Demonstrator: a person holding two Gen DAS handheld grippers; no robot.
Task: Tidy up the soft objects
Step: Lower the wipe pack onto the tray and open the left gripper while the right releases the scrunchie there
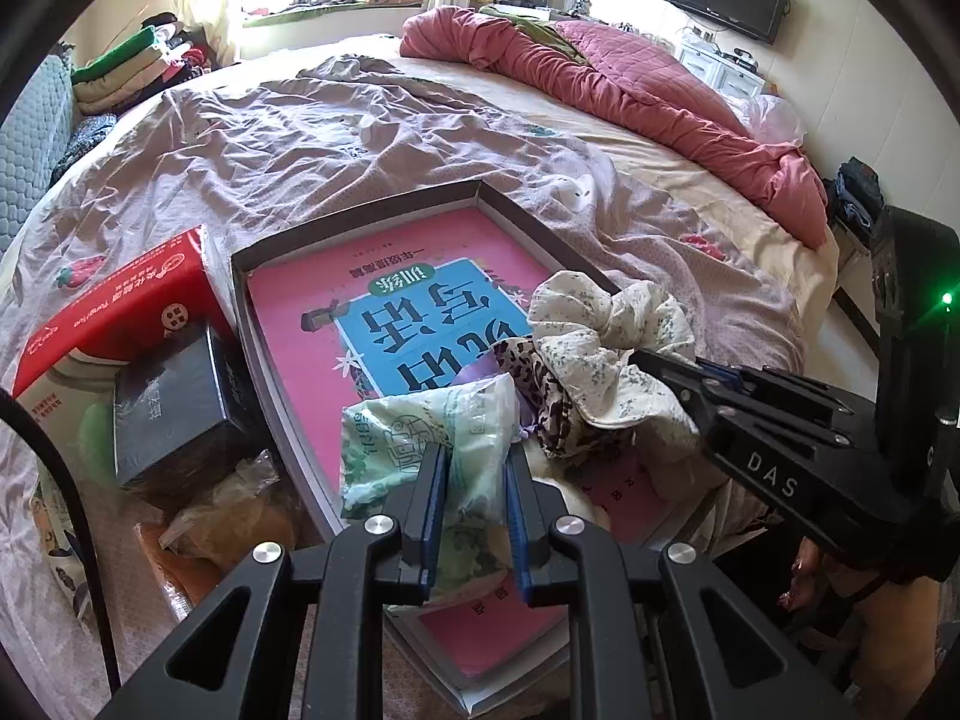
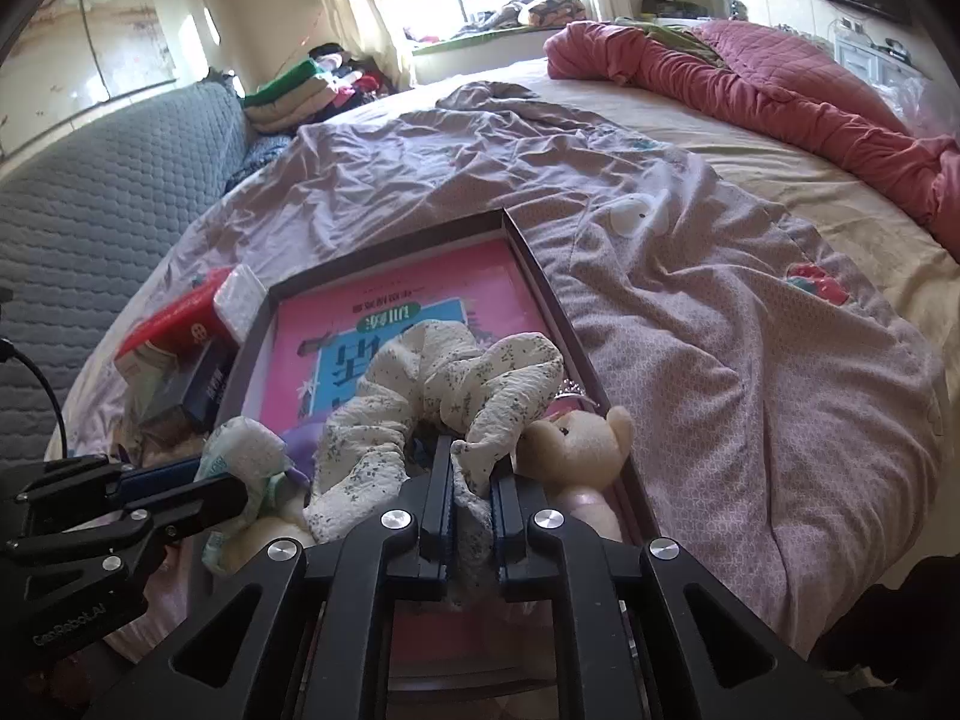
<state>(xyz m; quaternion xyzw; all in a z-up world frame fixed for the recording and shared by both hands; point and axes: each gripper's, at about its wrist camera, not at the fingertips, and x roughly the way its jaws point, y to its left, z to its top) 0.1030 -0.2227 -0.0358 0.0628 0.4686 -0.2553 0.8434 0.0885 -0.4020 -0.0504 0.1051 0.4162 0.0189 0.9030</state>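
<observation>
A shallow dark box (image 1: 360, 210) holding a pink book (image 1: 312, 294) lies on the bed. My left gripper (image 1: 477, 516) is shut on a pale green soft tissue pack (image 1: 420, 438) over the box's near end; it also shows in the right wrist view (image 2: 246, 450). My right gripper (image 2: 471, 510) is shut on a white floral scrunchie (image 2: 444, 384), seen too in the left wrist view (image 1: 606, 324). A leopard-print scrunchie (image 1: 540, 384) lies under it. A cream teddy bear (image 2: 576, 438) sits at the box's near right corner.
A red tissue box (image 1: 120, 312), a black box (image 1: 174, 402) and a crinkled plastic bag (image 1: 228, 510) lie left of the dark box. The wrinkled lilac sheet (image 2: 690, 312) spreads beyond, with a rolled red quilt (image 1: 630, 78) at the far right. A grey sofa (image 2: 102, 192) is left.
</observation>
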